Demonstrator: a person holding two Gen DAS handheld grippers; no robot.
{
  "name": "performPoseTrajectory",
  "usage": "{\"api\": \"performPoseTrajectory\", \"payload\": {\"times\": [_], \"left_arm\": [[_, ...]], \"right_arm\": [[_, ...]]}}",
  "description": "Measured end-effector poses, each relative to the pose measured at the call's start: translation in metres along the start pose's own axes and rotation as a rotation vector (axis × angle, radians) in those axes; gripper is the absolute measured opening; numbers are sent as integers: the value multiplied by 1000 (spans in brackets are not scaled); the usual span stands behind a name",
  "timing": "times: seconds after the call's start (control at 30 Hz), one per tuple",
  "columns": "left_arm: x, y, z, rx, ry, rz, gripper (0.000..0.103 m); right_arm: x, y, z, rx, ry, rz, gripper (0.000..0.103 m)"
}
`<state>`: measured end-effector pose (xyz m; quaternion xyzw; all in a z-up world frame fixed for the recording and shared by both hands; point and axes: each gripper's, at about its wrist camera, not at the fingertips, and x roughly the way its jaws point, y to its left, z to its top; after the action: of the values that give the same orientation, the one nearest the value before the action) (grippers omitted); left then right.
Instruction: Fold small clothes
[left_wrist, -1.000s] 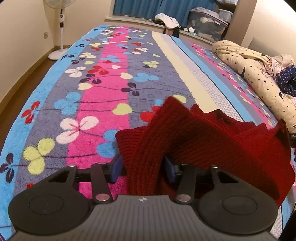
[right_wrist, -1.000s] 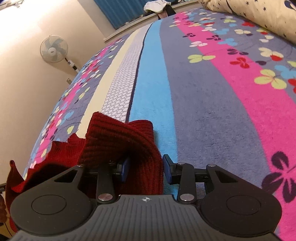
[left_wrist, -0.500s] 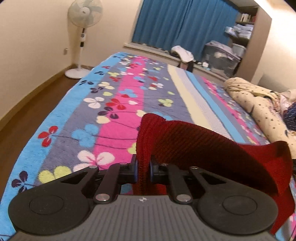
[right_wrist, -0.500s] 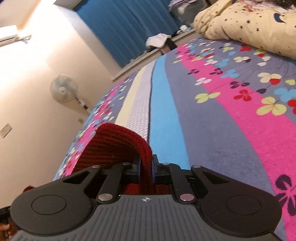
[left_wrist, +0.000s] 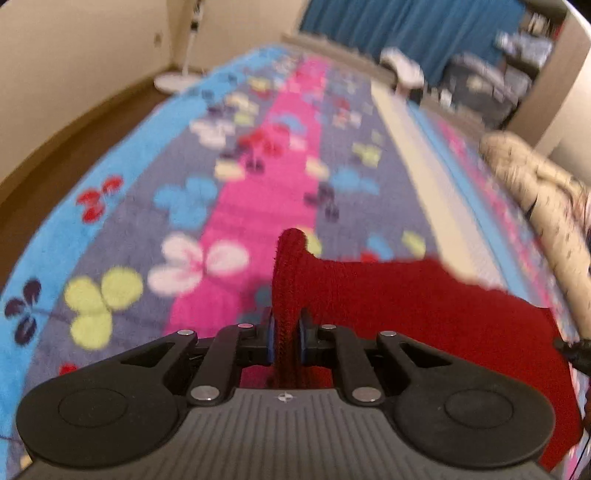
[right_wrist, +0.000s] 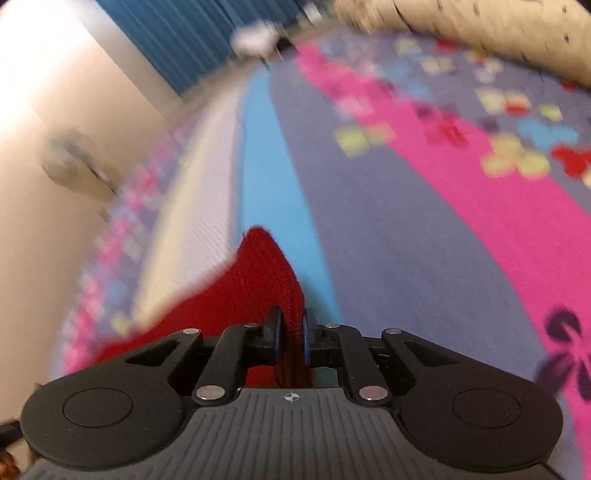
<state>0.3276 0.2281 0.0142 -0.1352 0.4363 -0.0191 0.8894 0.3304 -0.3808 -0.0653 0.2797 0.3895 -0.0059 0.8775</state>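
Note:
A dark red knitted garment (left_wrist: 424, 306) is held up over the flowered bedspread (left_wrist: 207, 192). My left gripper (left_wrist: 286, 334) is shut on one edge of it, and the cloth stretches off to the right. In the right wrist view my right gripper (right_wrist: 291, 338) is shut on another edge of the red garment (right_wrist: 258, 280), which stretches off to the left. Both views are blurred by motion.
A cream star-print duvet (left_wrist: 546, 206) lies along the bed's right side and shows at the top of the right wrist view (right_wrist: 480, 33). A standing fan (left_wrist: 181, 74) is on the floor by the left wall. Blue curtains (left_wrist: 424, 29) and storage boxes stand behind the bed.
Both grippers closed on the red garment, then lifted it. Since half a second ago both have moved fast, the views tilt down toward the bed and the cloth is pulled taut between them.

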Motion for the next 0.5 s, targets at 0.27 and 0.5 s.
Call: {"api": "performPoseTrajectory", "payload": {"times": [0.27, 0.5], "left_arm": [[-32, 24, -8, -98, -23, -60, 30], [-46, 12, -42, 8, 161, -120, 54]], "right_arm": [[-26, -13, -6, 27, 17, 42, 37], [-60, -19, -22, -50, 98, 93, 47]]}}
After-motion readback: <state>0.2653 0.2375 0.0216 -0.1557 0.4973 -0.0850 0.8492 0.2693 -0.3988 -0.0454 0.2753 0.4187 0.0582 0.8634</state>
